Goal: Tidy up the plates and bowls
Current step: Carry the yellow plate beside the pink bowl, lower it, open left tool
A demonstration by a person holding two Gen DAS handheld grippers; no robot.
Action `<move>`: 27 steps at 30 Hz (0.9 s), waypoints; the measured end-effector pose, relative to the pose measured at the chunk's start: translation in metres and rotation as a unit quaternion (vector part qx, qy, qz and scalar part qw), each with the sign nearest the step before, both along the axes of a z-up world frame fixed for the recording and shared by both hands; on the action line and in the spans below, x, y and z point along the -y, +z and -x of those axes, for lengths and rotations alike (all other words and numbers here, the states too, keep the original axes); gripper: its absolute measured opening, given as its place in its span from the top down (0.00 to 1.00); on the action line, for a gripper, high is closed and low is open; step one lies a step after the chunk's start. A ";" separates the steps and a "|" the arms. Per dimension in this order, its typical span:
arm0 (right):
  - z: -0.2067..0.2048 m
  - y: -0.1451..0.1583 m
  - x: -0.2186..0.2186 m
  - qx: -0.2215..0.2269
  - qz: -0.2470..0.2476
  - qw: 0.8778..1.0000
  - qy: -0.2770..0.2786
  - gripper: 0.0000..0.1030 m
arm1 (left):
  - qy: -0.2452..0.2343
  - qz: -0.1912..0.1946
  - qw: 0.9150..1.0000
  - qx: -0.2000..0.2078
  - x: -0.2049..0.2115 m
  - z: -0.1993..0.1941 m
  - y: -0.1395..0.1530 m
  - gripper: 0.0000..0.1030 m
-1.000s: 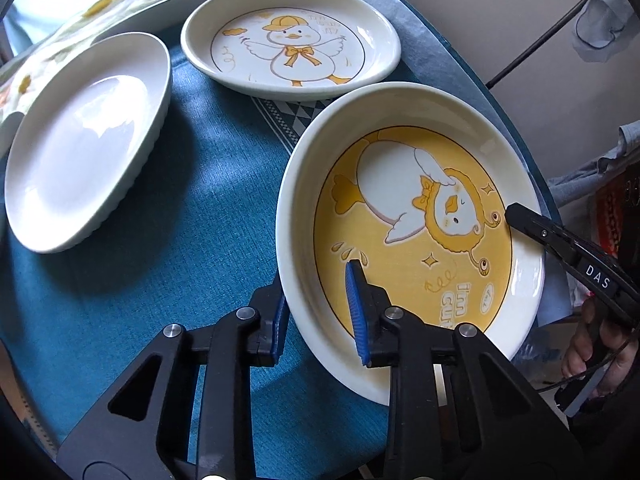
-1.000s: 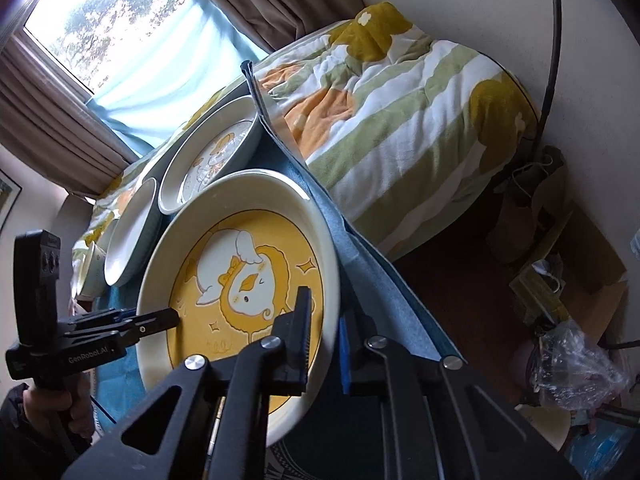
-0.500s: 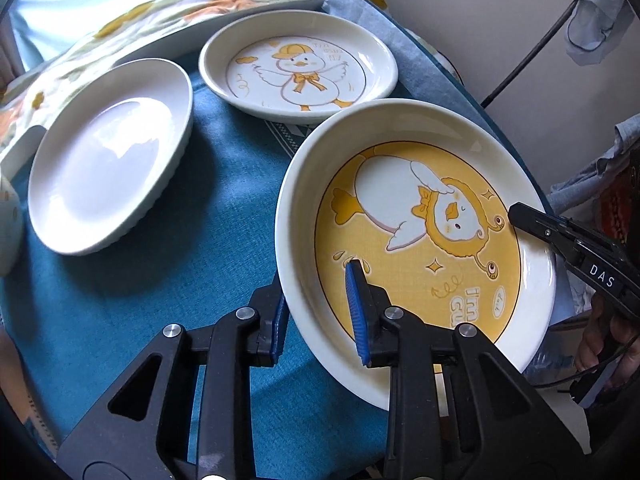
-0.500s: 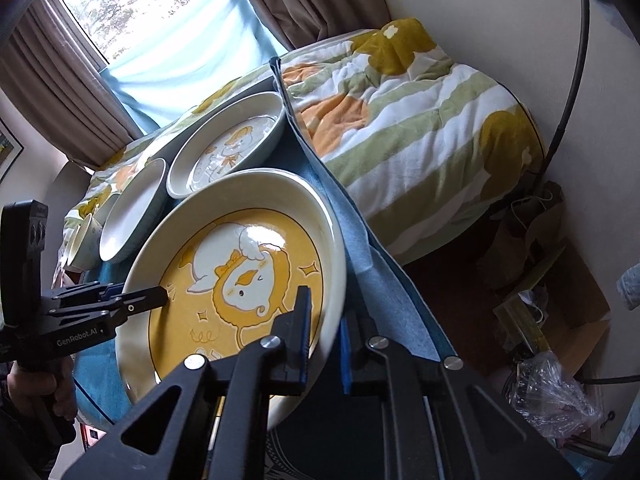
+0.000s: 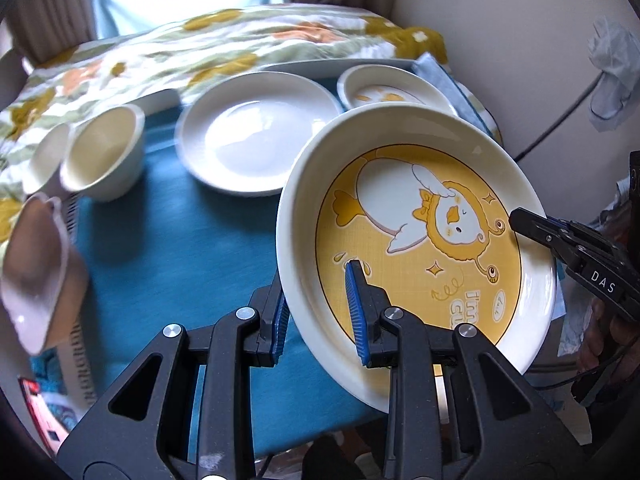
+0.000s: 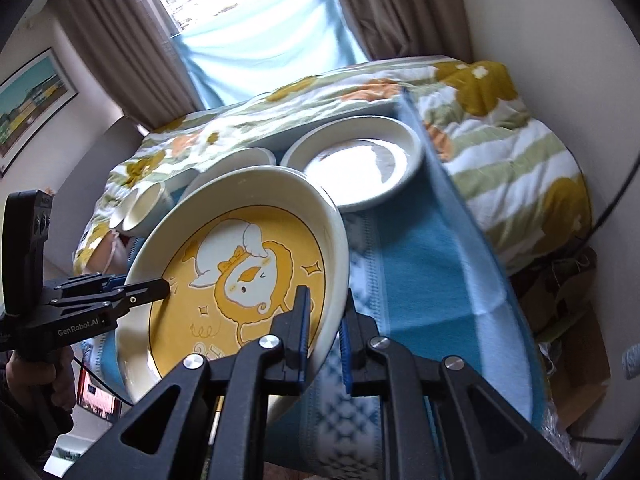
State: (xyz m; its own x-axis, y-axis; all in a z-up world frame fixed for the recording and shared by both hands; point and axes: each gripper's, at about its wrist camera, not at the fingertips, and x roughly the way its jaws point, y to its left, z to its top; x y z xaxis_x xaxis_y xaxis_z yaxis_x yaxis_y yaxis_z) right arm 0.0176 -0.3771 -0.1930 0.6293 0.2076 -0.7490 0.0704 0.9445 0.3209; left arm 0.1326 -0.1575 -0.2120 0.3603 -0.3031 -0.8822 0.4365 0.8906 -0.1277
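Note:
A big white plate with a yellow duck picture [image 5: 420, 236] is held tilted above the blue tablecloth [image 5: 172, 236]. My left gripper [image 5: 316, 312] is shut on its near rim. My right gripper [image 6: 324, 320] is shut on the opposite rim [image 6: 332, 264] and shows at the plate's right in the left wrist view [image 5: 532, 228]. Behind stand a plain white plate [image 5: 256, 136], a smaller duck plate [image 5: 384, 92] and two cream bowls [image 5: 104, 152].
A pale pitcher-like vessel [image 5: 36, 272] stands at the near left table edge. A flowered quilt on a bed [image 6: 500, 140] lies beyond the table. Boxes and bags [image 6: 568, 304] clutter the floor to the right.
Both grippers have lifted the yellow duck plate up and back from the cloth, tilting it. The view has pulled back, so the bowls and pitcher at the left now show.

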 end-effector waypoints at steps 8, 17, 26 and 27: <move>-0.026 -0.008 -0.085 -0.017 -0.007 0.998 0.066 0.88 | 0.061 -0.010 0.998 -0.010 -0.097 0.010 -0.007 0.77; -0.052 -0.053 -0.151 -0.040 -0.016 0.993 0.108 0.88 | 0.091 -0.015 0.995 -0.026 -0.159 -0.001 -0.050 0.77; -0.066 -0.069 -0.160 -0.040 -0.006 0.993 0.112 0.88 | 0.100 -0.003 0.995 -0.023 -0.173 -0.011 -0.074 0.77; -0.066 -0.069 -0.159 -0.040 -0.005 0.993 0.112 0.88 | 0.101 0.000 0.995 -0.024 -0.171 -0.011 -0.074 0.77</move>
State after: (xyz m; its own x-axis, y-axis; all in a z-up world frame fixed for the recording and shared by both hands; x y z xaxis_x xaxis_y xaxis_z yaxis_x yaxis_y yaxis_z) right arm 0.0835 -0.2185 -0.2620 0.5058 0.3434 -0.7914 -0.1157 0.9361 0.3322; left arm 0.1432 0.0139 -0.2860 0.3714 -0.2276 -0.9001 0.2412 0.9599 -0.1432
